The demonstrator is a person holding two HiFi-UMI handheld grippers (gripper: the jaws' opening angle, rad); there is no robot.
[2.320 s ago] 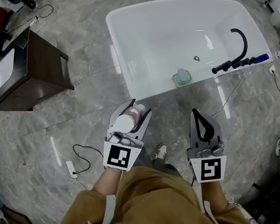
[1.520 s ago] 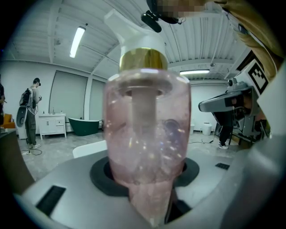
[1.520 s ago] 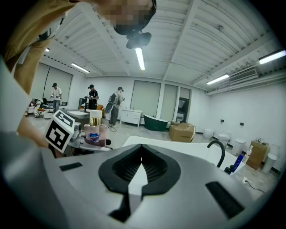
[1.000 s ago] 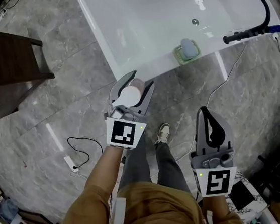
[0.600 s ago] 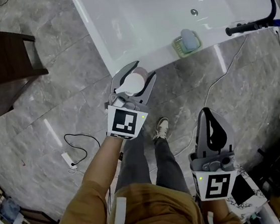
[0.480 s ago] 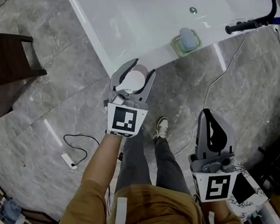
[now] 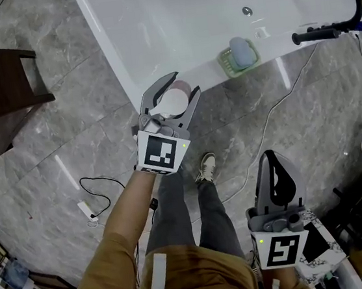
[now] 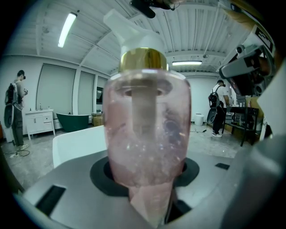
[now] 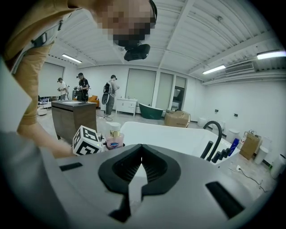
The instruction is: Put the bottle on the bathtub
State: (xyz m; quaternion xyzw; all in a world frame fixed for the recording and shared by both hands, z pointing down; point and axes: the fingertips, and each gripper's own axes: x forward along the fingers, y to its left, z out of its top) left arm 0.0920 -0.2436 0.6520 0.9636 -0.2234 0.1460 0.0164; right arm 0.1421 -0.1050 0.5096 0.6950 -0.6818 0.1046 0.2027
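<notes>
Moving closer, the bottle [image 7: 173, 102] has been brought up to the near rim of the bathtub [image 7: 153, 26], clamped between the 2 jaws of the left gripper [image 7: 177, 90]. It is not yet set down. The right gripper [image 7: 272, 159] is kept closed, with nothing in it.

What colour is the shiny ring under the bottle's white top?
Gold. The ring on the bottle shows best in the left gripper view.
</notes>
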